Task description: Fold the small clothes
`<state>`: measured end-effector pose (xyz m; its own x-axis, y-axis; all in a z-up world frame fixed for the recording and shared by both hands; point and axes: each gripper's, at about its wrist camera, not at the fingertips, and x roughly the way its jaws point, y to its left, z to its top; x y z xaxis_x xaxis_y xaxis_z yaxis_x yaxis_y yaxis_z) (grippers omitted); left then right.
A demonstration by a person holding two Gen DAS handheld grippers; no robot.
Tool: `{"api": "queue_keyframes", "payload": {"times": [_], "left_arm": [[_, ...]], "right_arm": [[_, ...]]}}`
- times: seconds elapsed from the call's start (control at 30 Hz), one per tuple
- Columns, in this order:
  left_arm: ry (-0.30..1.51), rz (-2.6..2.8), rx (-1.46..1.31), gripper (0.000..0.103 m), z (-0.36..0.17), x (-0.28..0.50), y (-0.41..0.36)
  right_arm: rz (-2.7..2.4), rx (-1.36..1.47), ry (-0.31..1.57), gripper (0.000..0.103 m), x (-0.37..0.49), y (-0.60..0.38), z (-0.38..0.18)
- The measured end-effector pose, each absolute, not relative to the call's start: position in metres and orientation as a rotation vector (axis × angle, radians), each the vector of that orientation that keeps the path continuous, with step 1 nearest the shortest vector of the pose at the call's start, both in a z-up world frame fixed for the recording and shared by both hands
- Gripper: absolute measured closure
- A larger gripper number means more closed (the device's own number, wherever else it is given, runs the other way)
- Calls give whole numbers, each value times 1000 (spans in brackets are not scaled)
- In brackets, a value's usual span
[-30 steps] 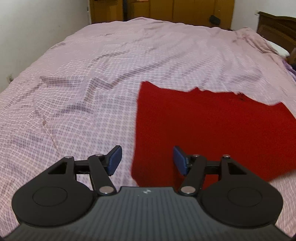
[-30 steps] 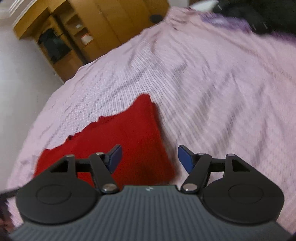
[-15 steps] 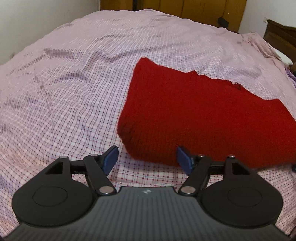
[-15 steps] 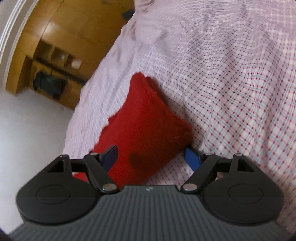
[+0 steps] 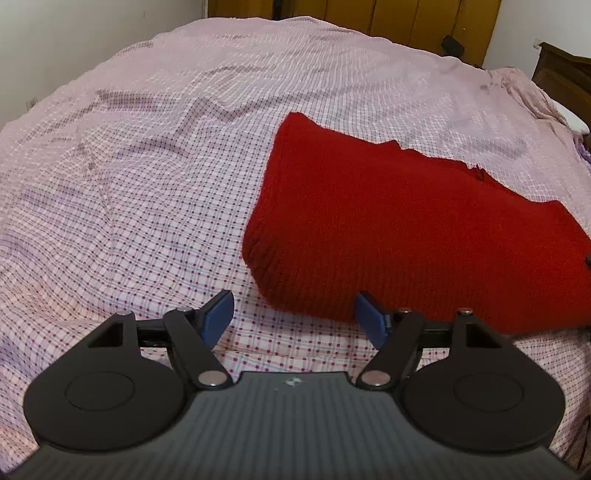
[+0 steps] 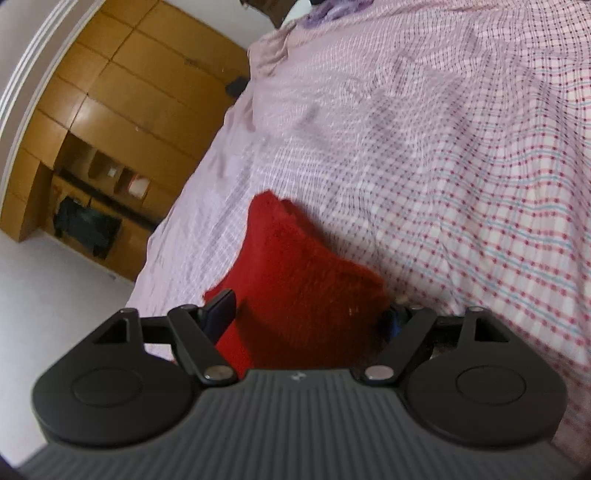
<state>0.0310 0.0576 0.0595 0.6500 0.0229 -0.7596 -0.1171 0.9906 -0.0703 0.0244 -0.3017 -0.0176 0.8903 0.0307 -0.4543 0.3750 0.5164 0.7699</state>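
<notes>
A red knitted garment [image 5: 388, 221] lies flat on the checked pink bedsheet [image 5: 147, 184]. My left gripper [image 5: 297, 317] is open and low over the sheet, its blue fingertips [image 5: 219, 314] just short of the garment's near left corner. My right gripper [image 6: 310, 314] is tilted and open, with the garment's right corner [image 6: 303, 284] lying between its spread fingers. Its right fingertip is mostly hidden under the red fabric.
The bedsheet [image 6: 461, 166] is wrinkled and covers the whole bed. A wooden wardrobe [image 6: 110, 129] stands beyond the bed's far end. A dark wooden headboard [image 5: 565, 70] and purple cloth [image 6: 336, 9] are at the bed's right side.
Both grippers have come down closer to the garment. The left now sits at its near left corner; the right has tilted and slid around its right corner.
</notes>
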Motion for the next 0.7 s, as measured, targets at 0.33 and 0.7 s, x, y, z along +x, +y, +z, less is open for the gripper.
{"api": "queue_keyframes", "payload": {"times": [0.33, 0.7], "left_arm": [[851, 93, -122, 26, 67, 32, 67], [808, 110, -86, 26, 77, 48, 80]], "right_arm": [[-154, 959, 374, 66, 32, -309, -8], [-65, 648, 316, 68, 43, -276, 53]]}}
